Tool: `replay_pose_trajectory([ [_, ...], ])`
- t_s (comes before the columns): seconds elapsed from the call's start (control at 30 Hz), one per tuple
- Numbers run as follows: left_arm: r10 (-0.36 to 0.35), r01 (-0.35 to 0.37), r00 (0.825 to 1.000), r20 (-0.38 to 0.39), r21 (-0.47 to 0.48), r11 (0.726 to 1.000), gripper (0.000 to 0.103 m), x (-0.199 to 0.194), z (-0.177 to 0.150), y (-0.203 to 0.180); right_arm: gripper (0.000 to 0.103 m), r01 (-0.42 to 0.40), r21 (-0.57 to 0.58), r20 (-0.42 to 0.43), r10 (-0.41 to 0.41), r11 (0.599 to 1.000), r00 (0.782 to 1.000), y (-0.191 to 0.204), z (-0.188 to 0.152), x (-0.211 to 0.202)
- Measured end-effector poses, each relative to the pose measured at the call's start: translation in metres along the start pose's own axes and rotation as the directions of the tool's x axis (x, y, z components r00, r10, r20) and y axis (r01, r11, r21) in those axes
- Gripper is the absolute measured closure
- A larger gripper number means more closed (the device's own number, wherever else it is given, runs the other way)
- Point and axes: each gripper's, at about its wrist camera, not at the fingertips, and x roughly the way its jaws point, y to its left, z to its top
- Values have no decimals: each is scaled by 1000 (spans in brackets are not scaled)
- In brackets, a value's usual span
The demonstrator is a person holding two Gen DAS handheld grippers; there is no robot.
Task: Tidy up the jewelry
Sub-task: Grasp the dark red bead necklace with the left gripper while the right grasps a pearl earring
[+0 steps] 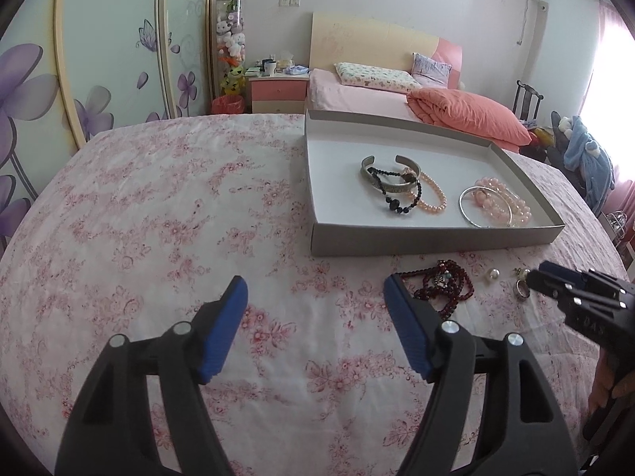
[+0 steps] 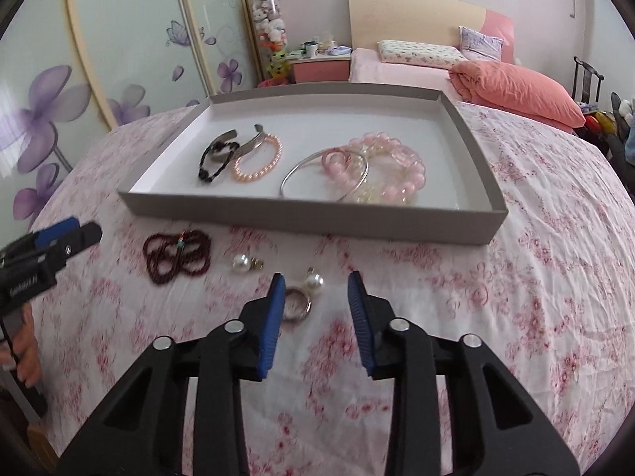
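Through the left wrist camera we see our left gripper (image 1: 315, 291), jaws wide apart and empty, over the floral cloth (image 1: 158, 218). The dark red bead strand (image 1: 446, 287) lies just right of it, in front of the grey tray (image 1: 397, 244) holding bracelets.

Through the right wrist camera our right gripper (image 2: 316, 286) has its jaws partly apart, clamping nothing; a silver ring (image 2: 297, 306) and a pearl earring (image 2: 313, 281) lie between the tips, another pearl earring (image 2: 241, 263) nearby.

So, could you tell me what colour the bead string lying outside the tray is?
Dark red, the bead string shows best in the right wrist view.
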Motion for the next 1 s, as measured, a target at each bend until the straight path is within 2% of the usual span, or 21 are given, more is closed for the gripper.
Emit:
replay_pose_trajectory([
  [0.27,0,0,1000,-11,2,1000,33,4,0,0,86,30,-15,-21,-30,999,999,2,1,11],
  [0.4,-4,5,1000,-13,8,1000,33,4,-1,-2,87,49,19,-24,-48,999,999,-11,-1,9],
  [0.57,-25,26,1000,-17,31,999,31,4,-3,-11,87,91,6,-21,-91,996,996,-21,-6,5],
  [1.0,-47,49,999,-18,78,996,29,2,-5,-28,86,30,26,-10,-29,999,1000,-22,2,3],
])
